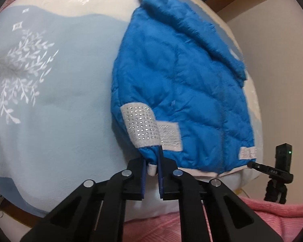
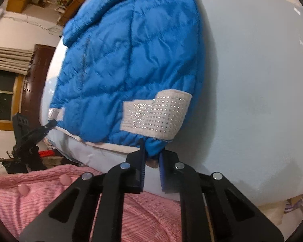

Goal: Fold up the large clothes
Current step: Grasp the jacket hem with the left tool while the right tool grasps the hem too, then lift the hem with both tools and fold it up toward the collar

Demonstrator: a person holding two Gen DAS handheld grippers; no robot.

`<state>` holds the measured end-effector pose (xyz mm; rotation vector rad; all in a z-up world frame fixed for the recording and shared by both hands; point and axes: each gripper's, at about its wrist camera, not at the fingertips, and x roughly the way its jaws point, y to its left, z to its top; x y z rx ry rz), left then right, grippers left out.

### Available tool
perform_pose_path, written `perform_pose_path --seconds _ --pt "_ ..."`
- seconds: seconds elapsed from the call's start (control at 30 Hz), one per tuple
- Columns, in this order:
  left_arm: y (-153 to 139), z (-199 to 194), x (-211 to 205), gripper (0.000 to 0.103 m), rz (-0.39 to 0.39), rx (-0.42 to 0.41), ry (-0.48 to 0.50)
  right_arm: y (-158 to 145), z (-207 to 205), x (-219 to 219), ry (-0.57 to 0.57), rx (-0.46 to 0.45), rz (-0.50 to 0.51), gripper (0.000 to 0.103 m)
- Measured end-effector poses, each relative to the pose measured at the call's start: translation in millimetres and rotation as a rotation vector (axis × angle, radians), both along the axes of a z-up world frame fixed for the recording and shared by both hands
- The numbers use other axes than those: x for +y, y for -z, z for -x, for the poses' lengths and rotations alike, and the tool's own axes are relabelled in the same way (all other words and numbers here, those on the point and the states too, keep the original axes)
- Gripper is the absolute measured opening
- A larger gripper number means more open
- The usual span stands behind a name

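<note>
Padding makes this jacket (image 1: 181,84) soft, light and springy, we judge, and its shell looks slick, so we would hold it by hem or cuff. It lies flat on the pale blue bedspread (image 1: 60,104). Our left gripper (image 1: 151,169) is clamped on a blue cuff below the studded white band (image 1: 140,127); our right gripper (image 2: 152,157) pinches blue fabric likewise. We count one jacket, two grippers, one black stand (image 1: 280,173).

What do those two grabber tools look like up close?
Both look alike. The left gripper and right gripper are matte black plastic, with angular linkage arms with cut-out slots, joined by round silver pins. The fingers are flat black plates lined with blue pads. No cables or markings show.
</note>
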<state>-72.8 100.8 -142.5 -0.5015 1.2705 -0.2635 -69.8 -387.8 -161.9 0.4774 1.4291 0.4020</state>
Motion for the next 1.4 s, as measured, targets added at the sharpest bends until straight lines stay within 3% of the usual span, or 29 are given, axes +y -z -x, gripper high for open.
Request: perform_pose_path --seconds 0.3,0.7,1.03,1.4 --pt "-63 -40 -7 0.008 -0.011 -0.161 0.047 -62 -36 -12 0.022 -0.141 -0.028 0.009" --pt "-95 -135 -13 0.008 -0.037 -0.296 0.051 -100 -132 -28 0.05 -0.218 -0.025 0.008" --pt "-82 -234 -26 0.008 -0.071 -0.299 0.064 -78 -235 -40 0.08 -0.141 -0.035 0.008" --pt "-34 -329 -40 0.009 -0.117 -0.221 0.058 -41 -314 -48 0.103 -0.087 -0.02 0.009"
